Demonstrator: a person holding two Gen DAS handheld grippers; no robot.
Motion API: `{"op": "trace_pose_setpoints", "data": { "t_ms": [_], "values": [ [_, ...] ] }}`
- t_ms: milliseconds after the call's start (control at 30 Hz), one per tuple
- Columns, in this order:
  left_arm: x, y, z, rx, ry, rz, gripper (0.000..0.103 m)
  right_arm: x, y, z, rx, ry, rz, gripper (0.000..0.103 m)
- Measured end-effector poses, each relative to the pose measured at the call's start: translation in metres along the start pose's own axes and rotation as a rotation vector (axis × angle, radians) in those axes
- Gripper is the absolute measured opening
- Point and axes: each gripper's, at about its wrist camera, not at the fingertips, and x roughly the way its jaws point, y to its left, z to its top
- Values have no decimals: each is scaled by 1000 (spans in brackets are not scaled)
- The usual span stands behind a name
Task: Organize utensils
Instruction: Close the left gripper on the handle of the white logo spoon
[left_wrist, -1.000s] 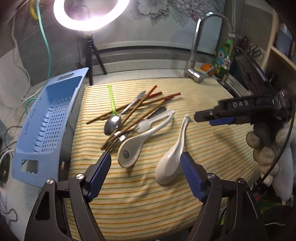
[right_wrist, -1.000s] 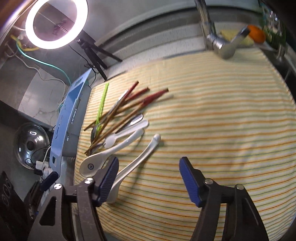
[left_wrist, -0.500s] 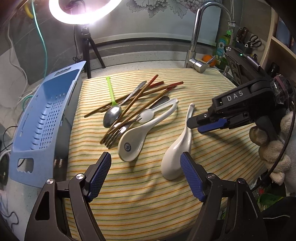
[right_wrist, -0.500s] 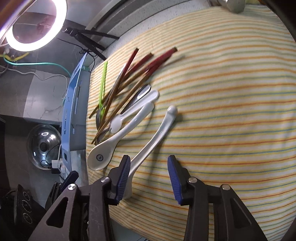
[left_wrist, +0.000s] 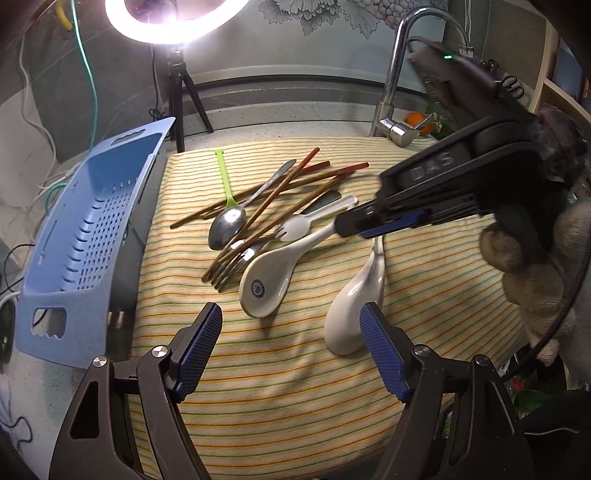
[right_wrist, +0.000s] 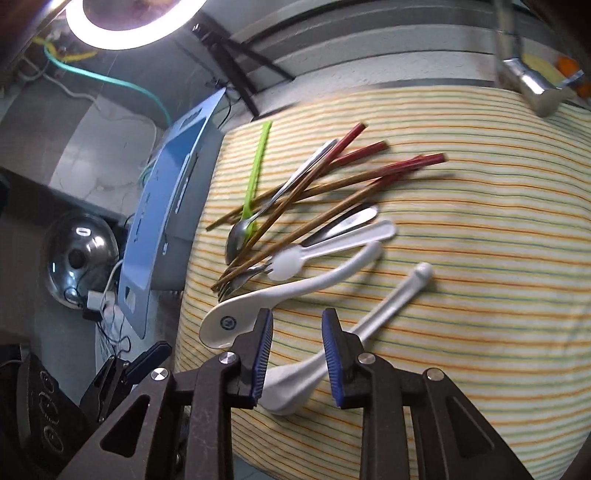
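Blue slotted tray (left_wrist: 88, 236): at 9 o'clock of the striped cloth (left_wrist: 295, 406) on the table, tilted off the cloth's edge; nothing seen in it.

Left gripper (left_wrist: 291, 347): at 6 o'clock, jaws wide apart, holding nothing, hovering above the cloth.

Utensil heap: centre of the cloth. Green plastic pick (left_wrist: 224, 177), metal spoon (left_wrist: 227, 224), brown chopsticks (left_wrist: 280, 201) with red tops, forks (left_wrist: 236, 258), small white plastic spoon-fork (left_wrist: 295, 227), and a ceramic spoon with blue emblem (left_wrist: 266, 280), all crossing or touching.

Plain white ceramic spoon (left_wrist: 354, 306): at 4 o'clock of the heap, lying apart from it, bowl toward the near edge, handle running to 12 o'clock.

Right gripper (right_wrist: 297, 354): held by a gloved hand (left_wrist: 532, 266) at 3 o'clock. Its jaws have just been closing and stand narrow; the plain spoon's handle passes beneath the gap, but the pads do not appear to press on it.

Step in hand, as judged: approach to the first pick, the plain white spoon. Next move calls for lowering until the pads straddle the handle, closing, then carrying it toward the tray at 9 o'clock.
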Motion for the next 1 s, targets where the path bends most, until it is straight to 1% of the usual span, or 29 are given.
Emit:
{"op": "trace_pose_setpoints", "data": {
  "t_ms": [100,167,300,433,533,600,667,800,933,1000],
  "values": [
    [0,-3,-3,4,5,-6,77,10,0,-5,-7,36,-15,25],
    [1,-7,-5,11,12,-12,77,8,-2,-11,-16,38,-29,25],
    [4,-13,-9,19,29,-32,77,0,-12,-19,12,36,-28,24],
    [9,-21,-13,37,47,-59,77,-10,-21,-24,28,11,-32,24],
    [10,-28,-15,53,56,-78,77,-20,-26,-27,38,-16,-17,24],
    [9,-33,-17,57,62,-98,75,-27,-29,-29,32,-34,-33,24],
    [5,-36,-19,62,60,-118,75,-35,-34,-32,23,-55,-67,25],
    [0,-41,-21,68,62,-148,76,-44,-45,-35,12,-77,-89,25],
    [0,-48,-21,68,72,-175,76,-37,-51,-29,7,-43,-63,25],
    [3,-54,-22,77,77,-173,76,-31,-49,-27,-10,-25,-61,26]
  ]
}}
